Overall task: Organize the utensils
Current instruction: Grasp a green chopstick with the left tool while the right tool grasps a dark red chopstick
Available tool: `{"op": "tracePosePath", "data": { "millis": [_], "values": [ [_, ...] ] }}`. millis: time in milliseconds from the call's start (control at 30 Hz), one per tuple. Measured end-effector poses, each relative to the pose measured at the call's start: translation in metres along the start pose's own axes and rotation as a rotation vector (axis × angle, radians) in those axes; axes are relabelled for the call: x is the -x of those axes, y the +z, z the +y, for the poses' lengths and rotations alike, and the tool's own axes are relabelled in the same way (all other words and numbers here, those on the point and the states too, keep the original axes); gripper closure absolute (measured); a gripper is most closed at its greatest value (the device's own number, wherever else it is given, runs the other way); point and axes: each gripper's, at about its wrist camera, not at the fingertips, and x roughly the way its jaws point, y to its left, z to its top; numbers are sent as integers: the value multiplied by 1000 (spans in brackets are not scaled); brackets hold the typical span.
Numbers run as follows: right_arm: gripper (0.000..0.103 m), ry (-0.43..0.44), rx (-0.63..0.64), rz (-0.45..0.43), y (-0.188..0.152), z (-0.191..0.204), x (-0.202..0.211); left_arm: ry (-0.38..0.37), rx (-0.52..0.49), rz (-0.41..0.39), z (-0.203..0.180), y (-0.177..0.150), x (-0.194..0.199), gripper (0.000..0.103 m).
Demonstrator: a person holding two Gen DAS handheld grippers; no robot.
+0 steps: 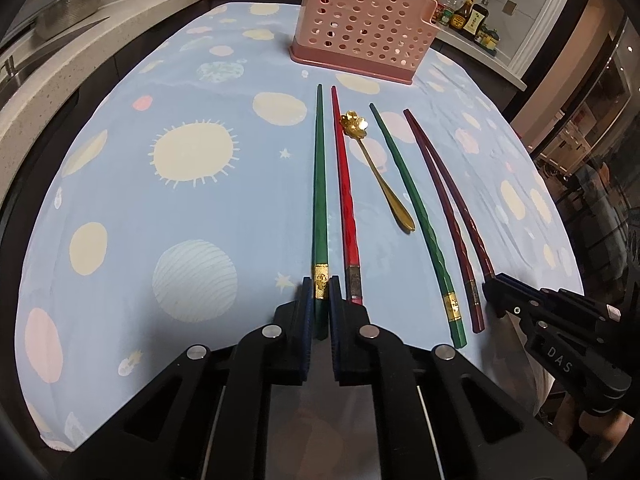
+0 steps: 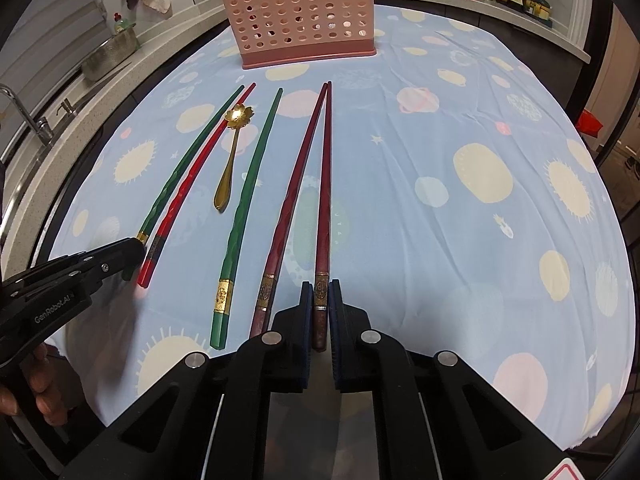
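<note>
Here, in the left wrist view, the left gripper (image 1: 322, 292) sits low at the bottom centre, its jaws closed on the butt end of a green chopstick (image 1: 319, 184) that runs straight up the frame over the blue cloth (image 1: 160, 100). Just to its right lies a red chopstick (image 1: 344, 196), then a gold spoon (image 1: 376, 168), a second green stick (image 1: 416, 216) and a dark pair (image 1: 448, 200); the pink holder (image 1: 360, 24) stands at the top centre, well apart from the sticks. The right gripper (image 1: 490, 286) enters at the lower right edge, at the end of the dark pair. In the right wrist view, the right gripper (image 2: 321, 300) has its jaws closed on the butt of one dark chopstick (image 2: 326, 184), whose twin (image 2: 298, 192) lies just left of it, tips touching. The holder (image 2: 300, 16) is at the top, already holding sticks. Both sticks look grasped but not yet lifted, so the step in hand appears to be the pick-up; the next move likely calls for raising each clear, tipping it upright and dropping it into the holder without dragging the neighbours.
</note>
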Motion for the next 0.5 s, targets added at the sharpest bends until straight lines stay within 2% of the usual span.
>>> {"op": "tracePosePath", "data": {
  "millis": [267,500],
  "values": [
    [96,5,-14,-37,2,-4,14,-4,7,-29,-1,4,15,96],
    [96,1,-11,-106,9,-3,38,-10,14,-68,-3,15,32,96]
  ]
}}
